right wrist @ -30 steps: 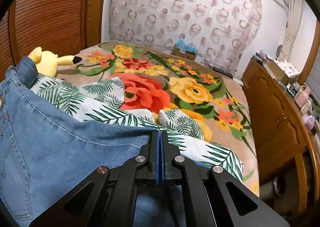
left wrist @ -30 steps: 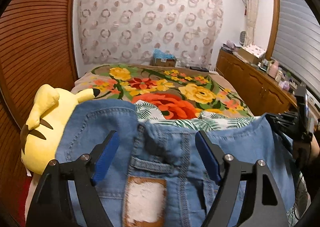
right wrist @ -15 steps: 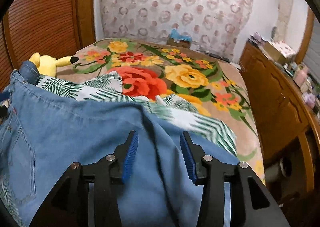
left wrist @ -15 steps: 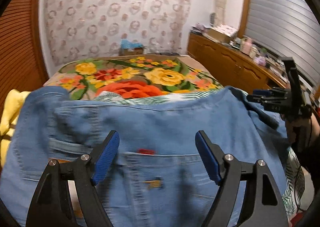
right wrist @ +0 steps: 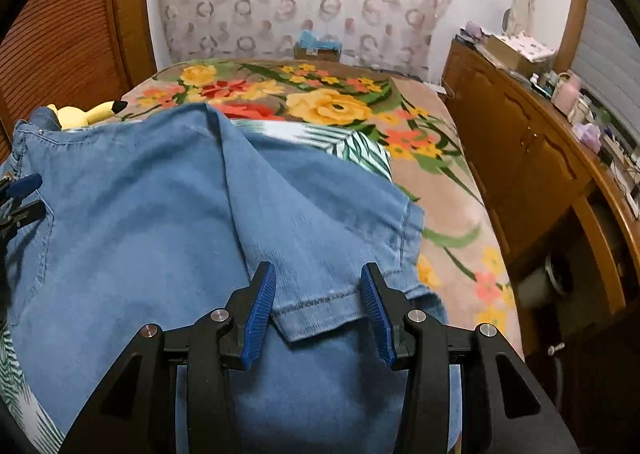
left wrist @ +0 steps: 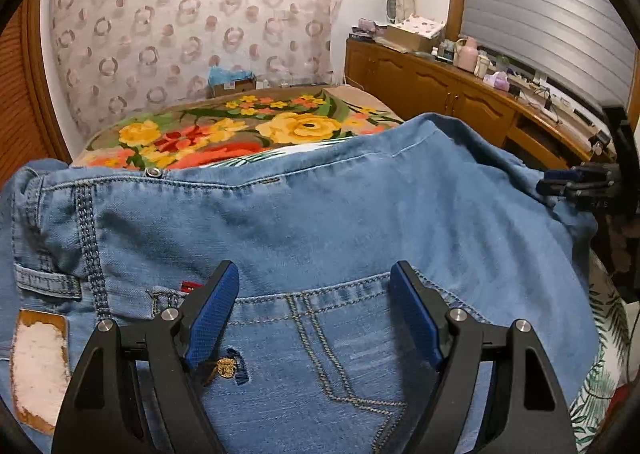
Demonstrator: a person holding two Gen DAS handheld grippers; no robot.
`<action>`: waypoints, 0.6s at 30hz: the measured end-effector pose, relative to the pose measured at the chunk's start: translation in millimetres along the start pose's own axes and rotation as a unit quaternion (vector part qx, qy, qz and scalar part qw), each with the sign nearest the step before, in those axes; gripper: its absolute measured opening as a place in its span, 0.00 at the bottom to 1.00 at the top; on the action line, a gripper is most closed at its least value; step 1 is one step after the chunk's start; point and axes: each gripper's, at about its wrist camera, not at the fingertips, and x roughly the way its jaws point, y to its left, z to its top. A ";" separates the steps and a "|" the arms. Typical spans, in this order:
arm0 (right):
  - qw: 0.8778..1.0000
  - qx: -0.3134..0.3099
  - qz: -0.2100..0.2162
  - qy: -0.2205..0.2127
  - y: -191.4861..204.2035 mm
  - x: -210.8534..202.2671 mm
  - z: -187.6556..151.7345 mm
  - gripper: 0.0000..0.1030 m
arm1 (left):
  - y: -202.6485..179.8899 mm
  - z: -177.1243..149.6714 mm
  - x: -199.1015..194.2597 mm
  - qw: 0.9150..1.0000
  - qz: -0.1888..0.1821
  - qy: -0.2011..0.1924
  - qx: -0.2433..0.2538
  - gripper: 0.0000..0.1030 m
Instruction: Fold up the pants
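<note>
A second before this moment your right gripper (right wrist: 318, 308) was clamped flat on the denim; by this moment you had let go, and its jaws stood apart with the hemmed leg end lying loose between them, touching neither pad as far as the view showed. Your left gripper (left wrist: 314, 318) was wide open throughout, hovering over the back pocket area and holding nothing. In that second the pants (left wrist: 320, 222) went from a bunched ridge to a broad layer spread across the near end of the bed (right wrist: 452, 190), waistband toward the yellow plush toy (right wrist: 86, 114), one leg doubled over so its hem lay on top. I judged that this fold had been laid down and released. The diagonal crease running up from the hem suggested the top layer wanted smoothing before the next fold.
</note>
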 end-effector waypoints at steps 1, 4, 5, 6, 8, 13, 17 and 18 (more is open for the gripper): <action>1.000 -0.002 -0.001 0.002 0.7 0.8 0.2 0.45 | 2.3 -0.2 -0.7 1.000 -0.007 -0.002 -0.005 0.77; 1.000 -0.012 -0.006 0.008 6.2 2.7 4.9 0.45 | 6.1 -1.8 -3.1 1.000 -0.016 -0.006 -0.020 0.77; 1.000 -0.016 -0.008 0.010 8.3 3.4 8.8 0.45 | 6.0 -1.9 -3.0 1.000 -0.015 -0.006 -0.020 0.77; 1.000 -0.019 -0.009 0.011 10.6 3.0 9.8 0.45 | 7.2 -1.9 -2.9 1.000 -0.014 -0.006 -0.018 0.77; 1.000 -0.023 -0.008 0.011 12.4 2.3 12.9 0.45 | 5.3 -1.4 -2.2 1.000 -0.009 -0.005 -0.013 0.77; 0.999 -0.033 -0.007 0.015 14.3 1.7 8.4 0.45 | 2.2 -0.8 -1.1 1.000 -0.002 0.000 -0.007 0.77; 0.999 -0.034 -0.005 0.026 7.6 8.1 9.5 0.44 | 2.0 0.5 0.4 1.000 -0.002 0.000 -0.006 0.77; 0.999 -0.028 -0.001 0.026 4.9 9.4 10.6 0.34 | 2.3 0.6 0.8 1.000 -0.002 0.000 -0.006 0.77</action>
